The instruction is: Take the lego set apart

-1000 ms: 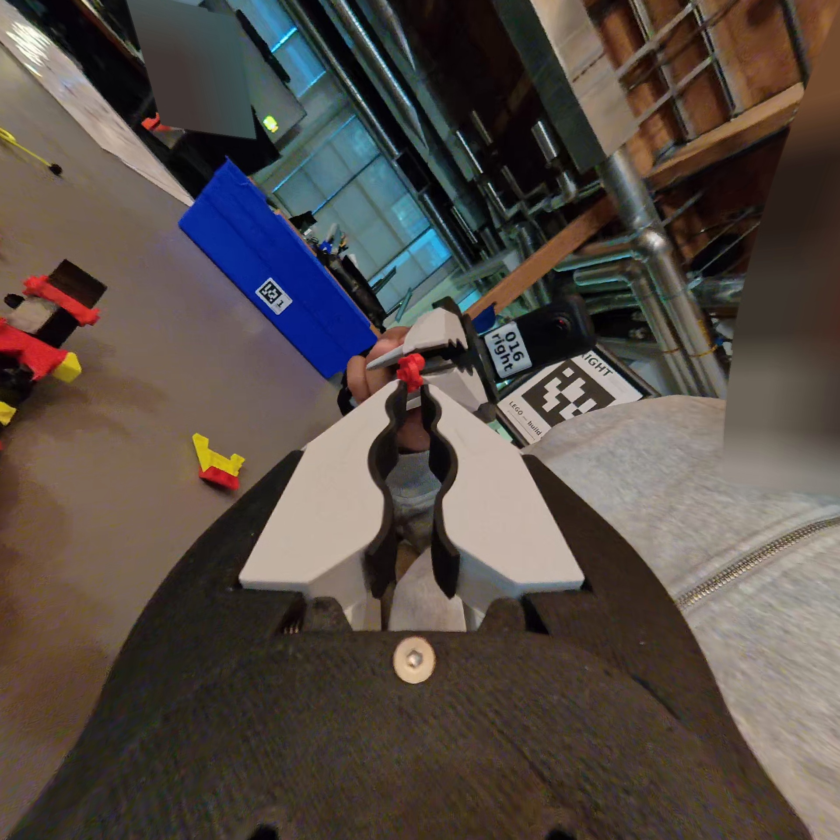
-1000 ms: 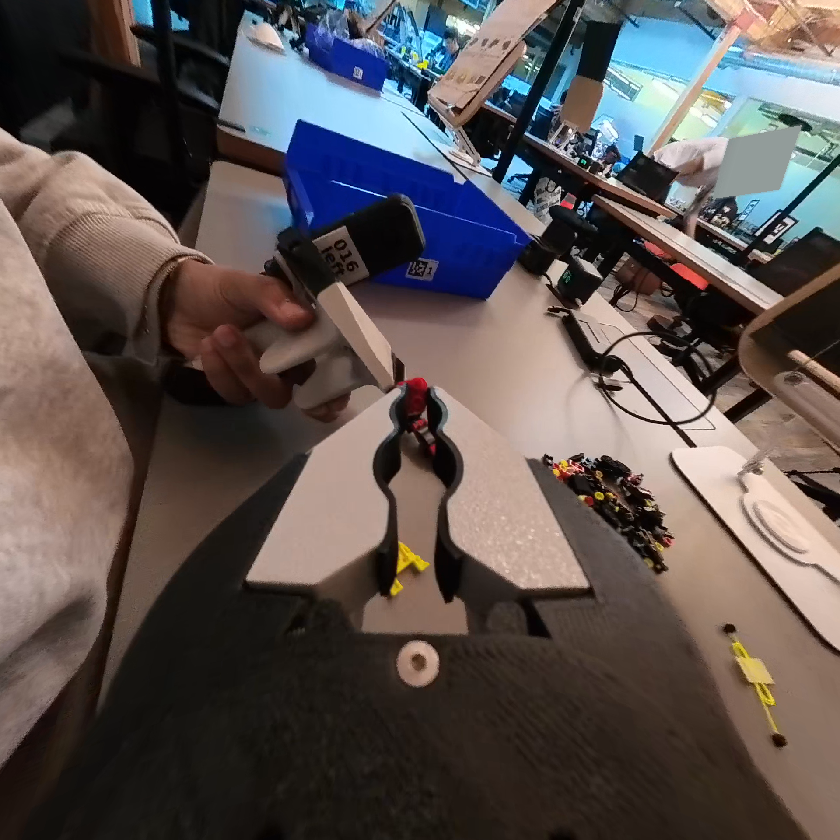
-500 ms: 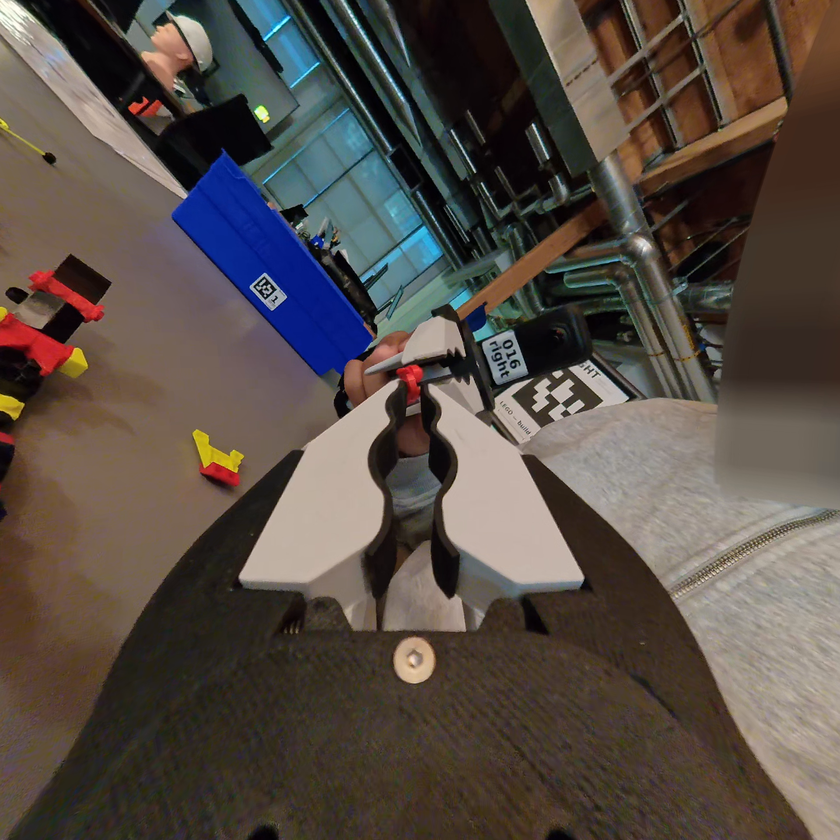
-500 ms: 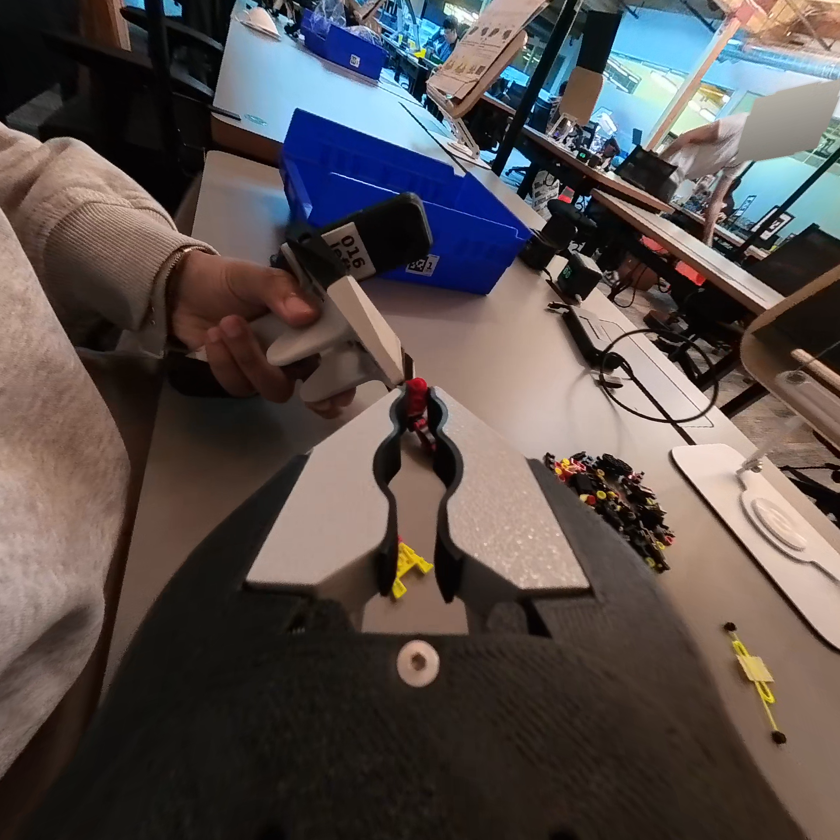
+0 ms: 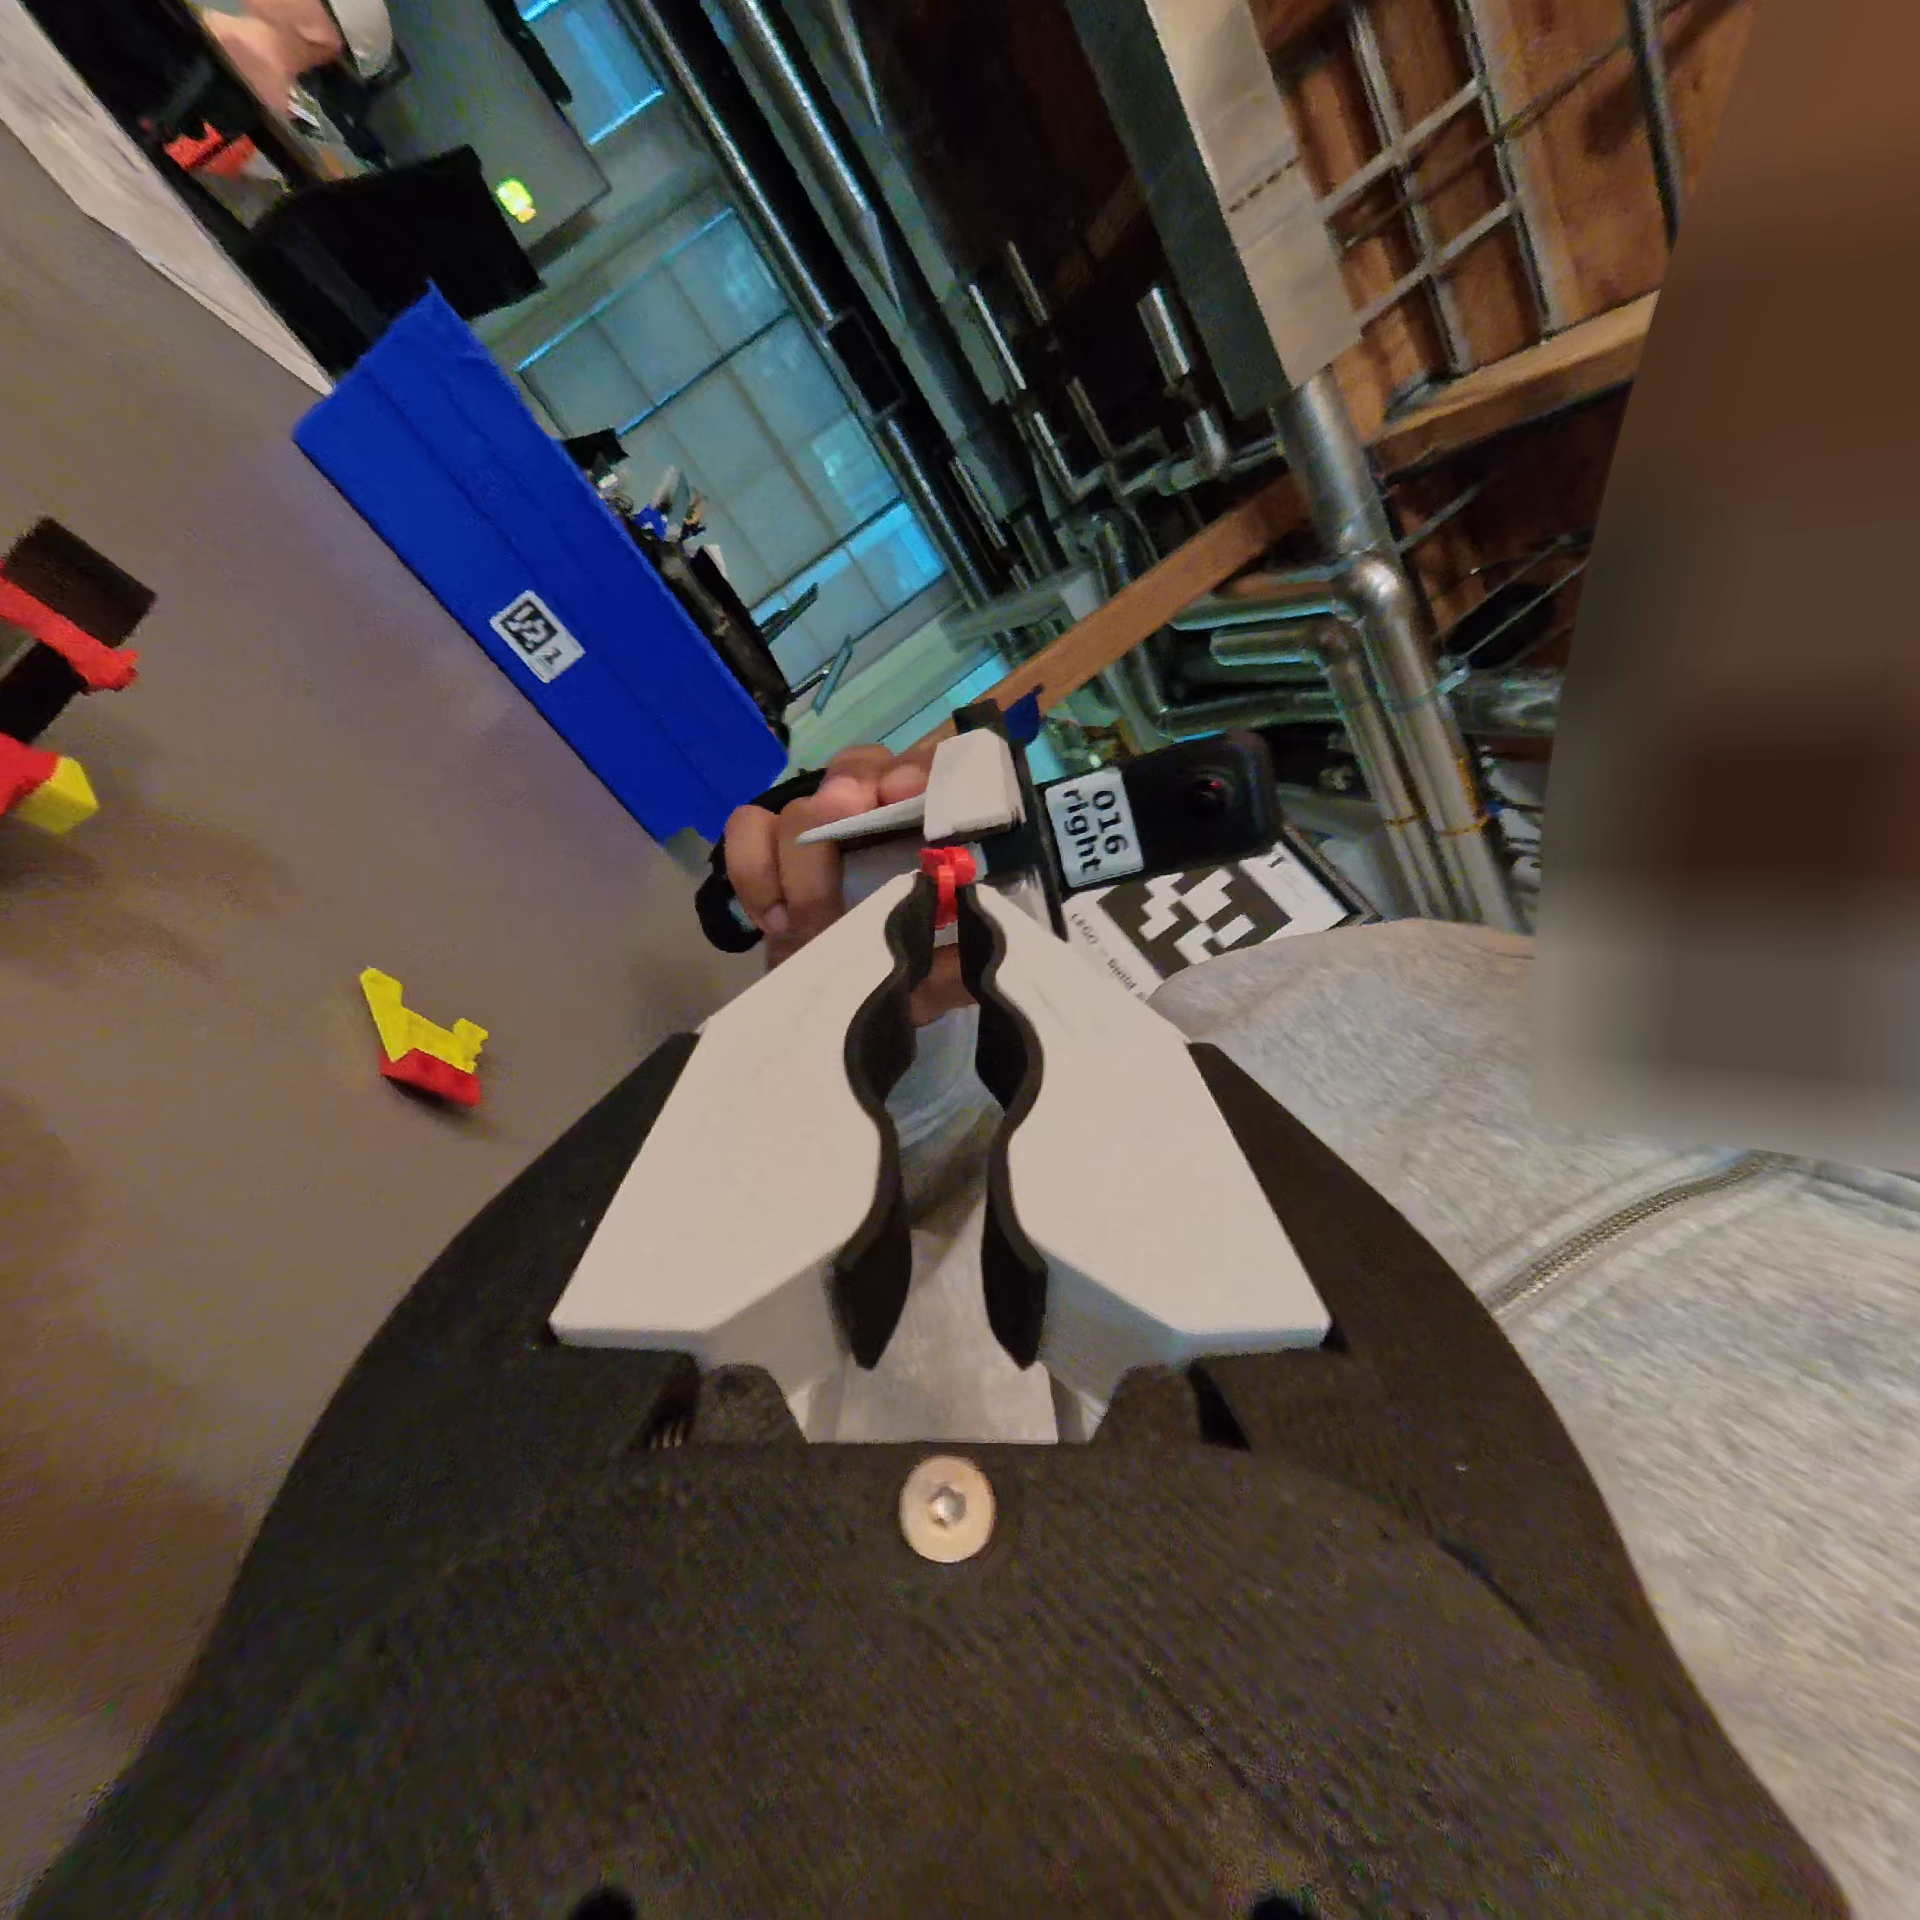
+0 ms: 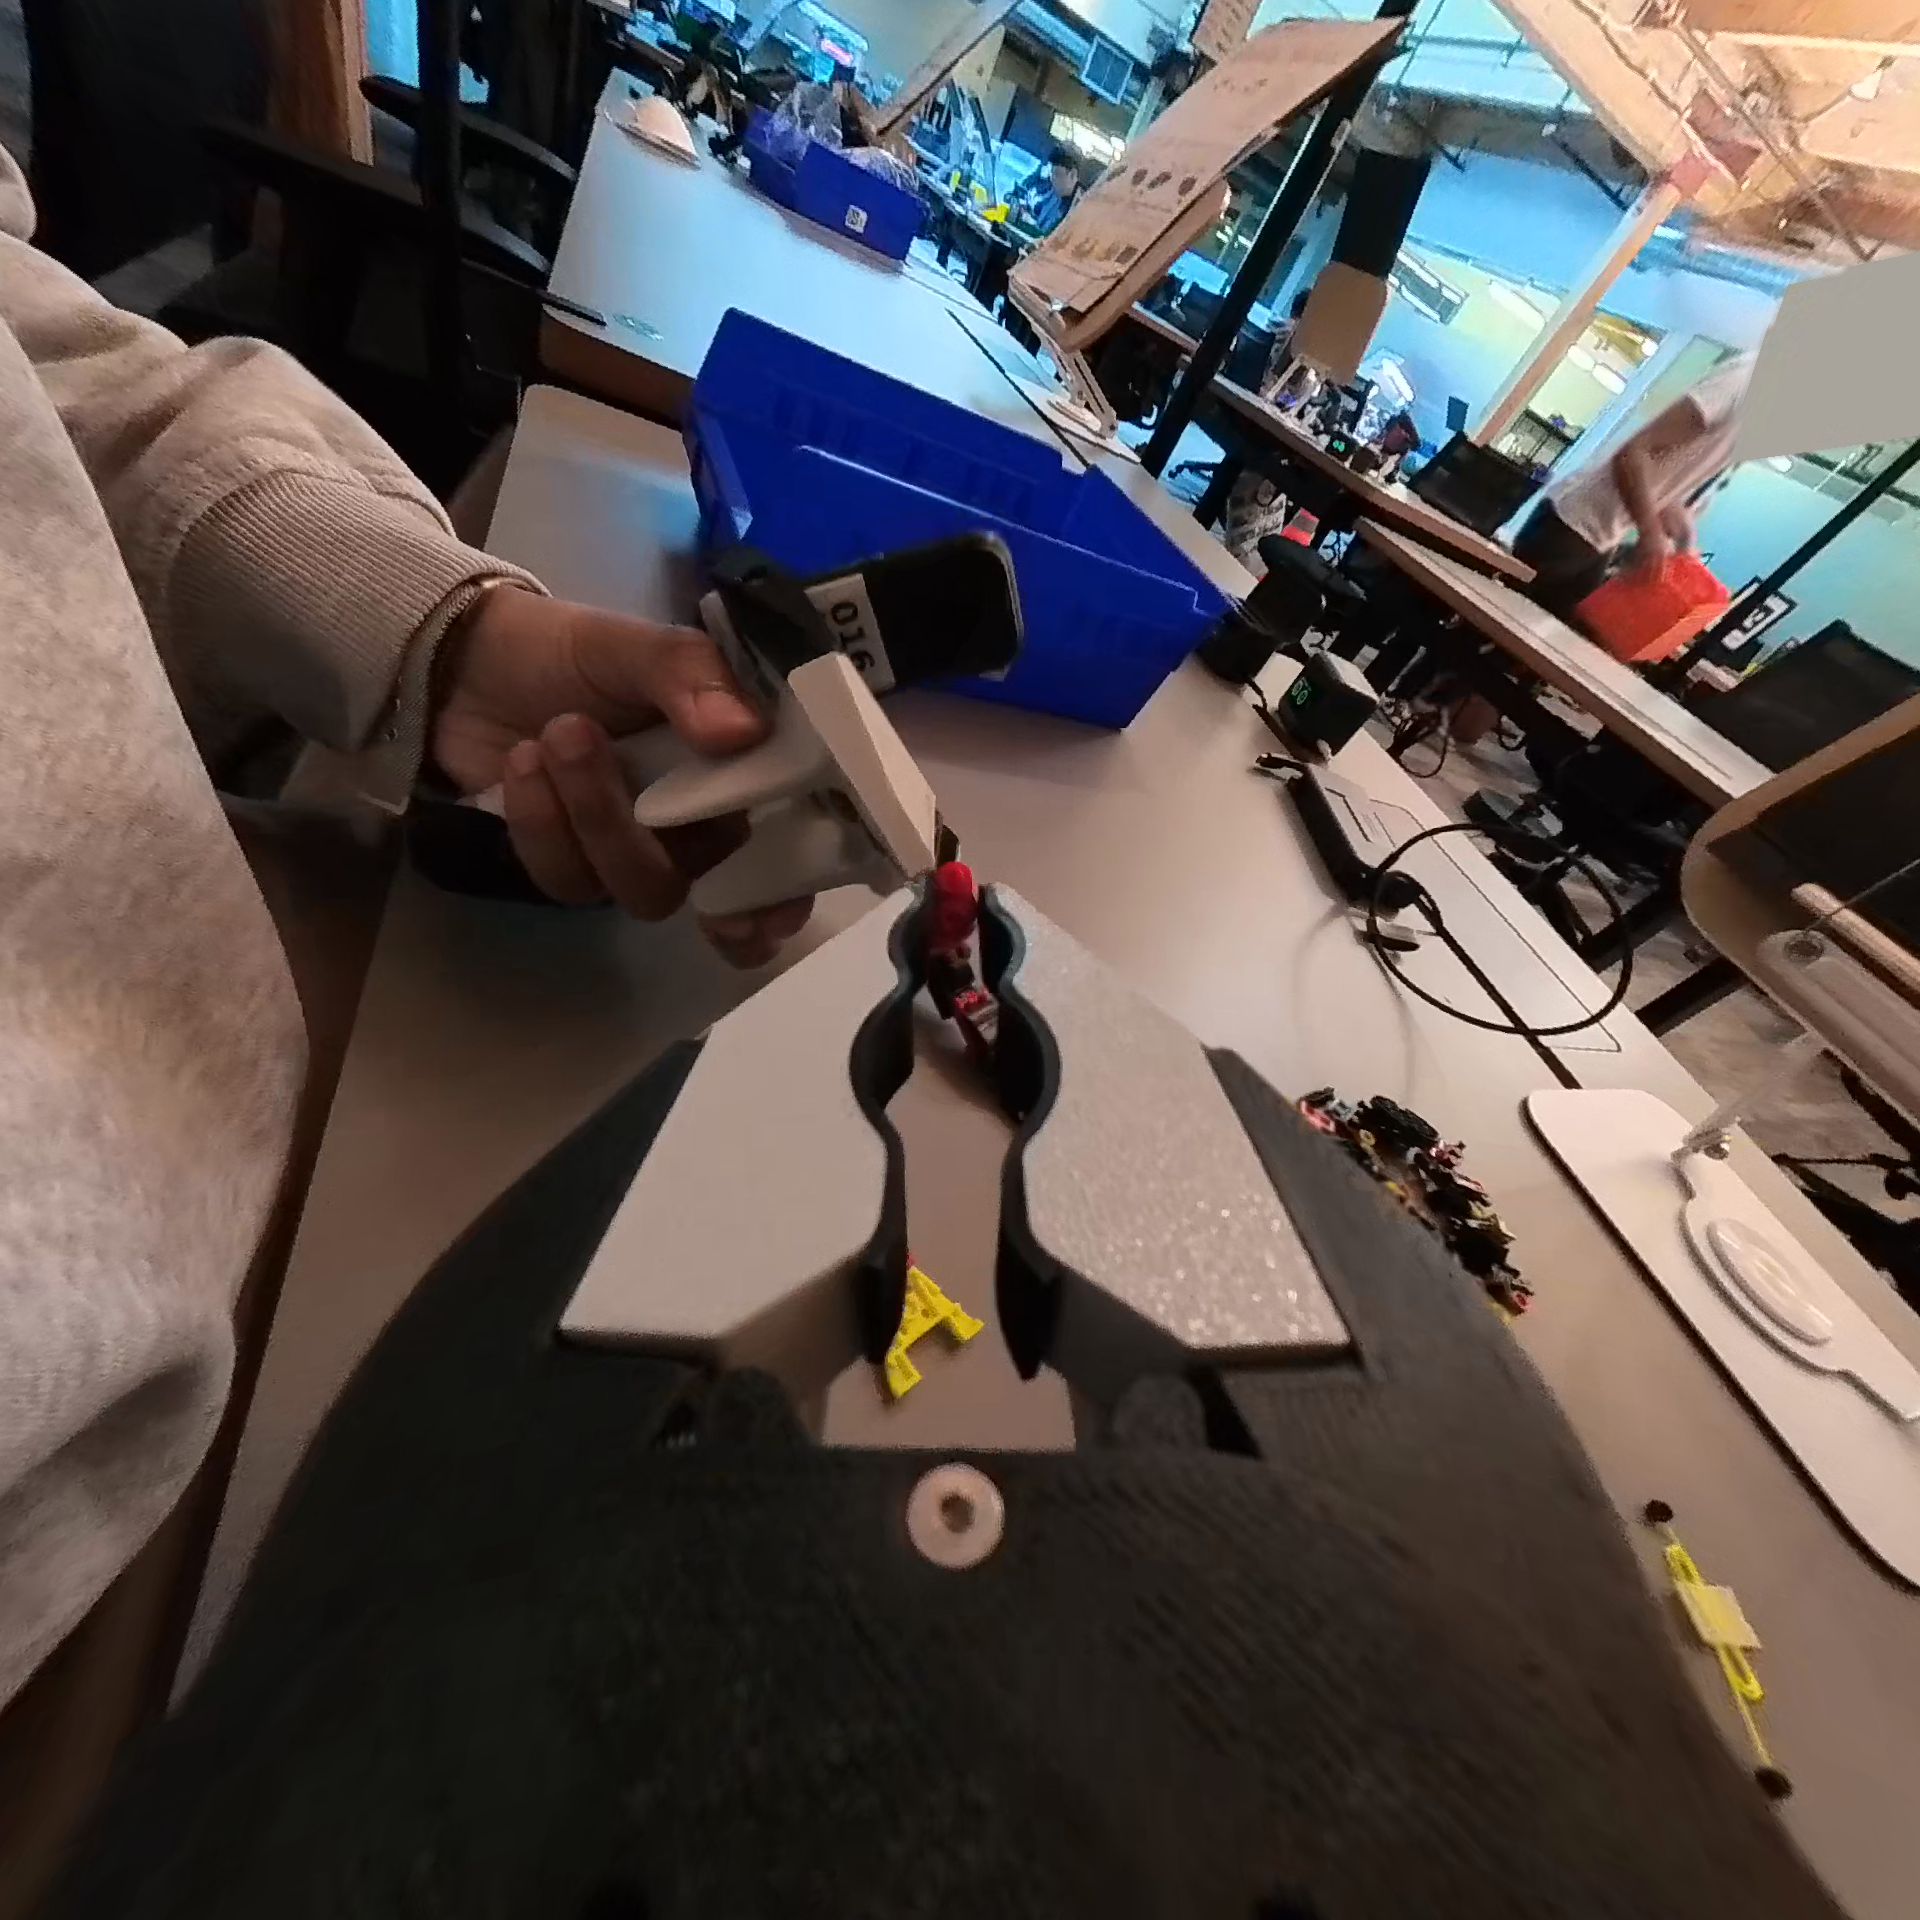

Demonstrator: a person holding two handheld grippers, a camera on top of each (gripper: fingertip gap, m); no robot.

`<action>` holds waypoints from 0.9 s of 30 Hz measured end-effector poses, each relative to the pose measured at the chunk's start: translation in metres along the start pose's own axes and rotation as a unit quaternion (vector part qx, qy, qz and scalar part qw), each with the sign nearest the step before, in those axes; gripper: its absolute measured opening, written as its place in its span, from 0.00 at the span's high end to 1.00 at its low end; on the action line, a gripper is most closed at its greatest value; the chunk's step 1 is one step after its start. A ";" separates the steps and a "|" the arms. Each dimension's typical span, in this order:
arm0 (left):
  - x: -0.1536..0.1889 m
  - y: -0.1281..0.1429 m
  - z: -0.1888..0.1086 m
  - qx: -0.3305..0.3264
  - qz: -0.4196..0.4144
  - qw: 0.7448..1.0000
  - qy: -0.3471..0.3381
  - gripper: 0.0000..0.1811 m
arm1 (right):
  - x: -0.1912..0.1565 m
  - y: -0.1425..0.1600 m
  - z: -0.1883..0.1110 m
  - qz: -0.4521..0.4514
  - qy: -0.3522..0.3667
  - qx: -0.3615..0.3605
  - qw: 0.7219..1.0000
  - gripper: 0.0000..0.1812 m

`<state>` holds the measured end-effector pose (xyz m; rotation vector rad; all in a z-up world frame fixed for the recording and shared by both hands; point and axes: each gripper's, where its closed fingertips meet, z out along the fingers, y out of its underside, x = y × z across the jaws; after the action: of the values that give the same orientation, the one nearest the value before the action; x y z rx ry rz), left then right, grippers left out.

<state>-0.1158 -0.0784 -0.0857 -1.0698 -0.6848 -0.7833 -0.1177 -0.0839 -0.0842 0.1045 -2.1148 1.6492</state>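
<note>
The grey table (image 6: 1164, 831) carries all items. A blue bin (image 6: 935, 540) stands at its far side, beyond both tools; in the left wrist view the bin (image 5: 520, 582) bears a small coded sticker. A white pad (image 6: 1704, 1278) lies at the table's right edge, with a black cable (image 6: 1455, 935) looped beyond it.

The left gripper (image 5: 943, 896) is held above the table with its tips narrowed onto a small red lego piece (image 5: 943, 868). The right gripper (image 6: 954, 925) meets it tip to tip and clamps the same red lego piece (image 6: 954, 914) from the opposite side; a darker part of the piece sits lower between its pads. Each tool is held in a hand; the left hand (image 6: 582, 748) emerges from a grey sleeve (image 6: 239, 540).

A pile of small dark lego parts (image 6: 1423, 1184) lies right of the right gripper. A partly built red, black and yellow lego assembly (image 5: 52, 675) sits at the left frame edge. A yellow-and-red brick pair (image 5: 426, 1039) lies alone on the table, near the left gripper. A yellow strip (image 6: 1714, 1652) lies by the near right edge.
</note>
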 end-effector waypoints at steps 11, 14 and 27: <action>0.003 0.001 0.000 -0.002 -0.056 0.998 0.035 0.99 | -0.003 -0.002 -0.001 0.004 -0.009 -0.002 1.000 0.97; 0.006 0.000 0.000 0.005 -0.086 0.995 0.055 0.99 | -0.002 -0.006 -0.002 0.017 0.000 -0.006 1.000 0.97; -0.001 -0.008 0.002 0.048 -0.129 0.990 0.033 0.99 | 0.009 -0.010 0.000 0.129 0.014 0.015 0.991 0.99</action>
<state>-0.1233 -0.0788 -0.0819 -0.8740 -0.8073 -0.9932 -0.1222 -0.0847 -0.0720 -0.1888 -2.1563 1.8149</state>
